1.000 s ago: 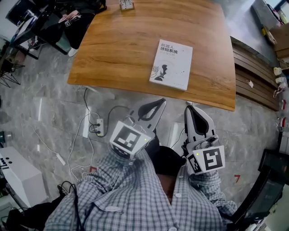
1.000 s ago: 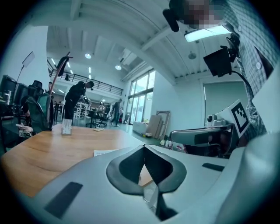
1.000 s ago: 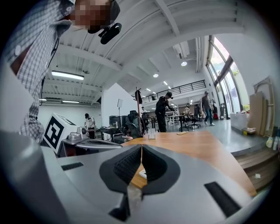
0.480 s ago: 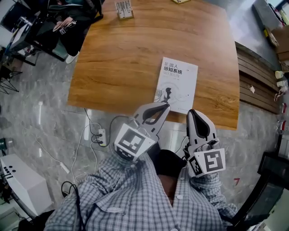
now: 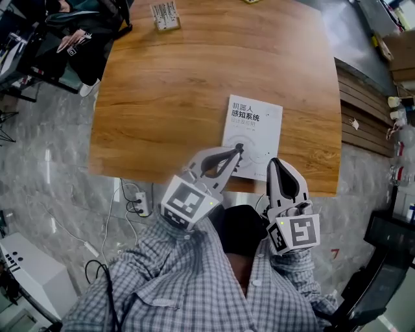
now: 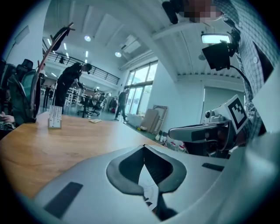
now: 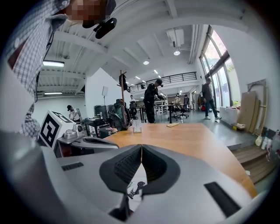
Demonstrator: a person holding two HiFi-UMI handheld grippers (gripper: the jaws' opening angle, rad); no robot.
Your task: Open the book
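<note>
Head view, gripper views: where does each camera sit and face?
Head view: on the head, steeply down at table, closed book; shows sleeves, left gripper, right gripper.
Left gripper view: on left gripper, forward across table; right gripper at right.
Right gripper view: on right gripper, across table; left gripper at left.
Shared: book, table.

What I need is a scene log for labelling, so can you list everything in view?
table: one, brown wood, centre
book: one, white cover, closed, by the table's near edge
card stand: one, pale, table's far edge
power strip: one, white, on the floor below the table's near edge
seated person: one, dark clothes, far left
box: one, white, on the floor, lower left
checked shirt: one, grey and white, bottom
left gripper: one, grey, shut, over the book's near left part
right gripper: one, grey, shut, by the book's near right corner
</note>
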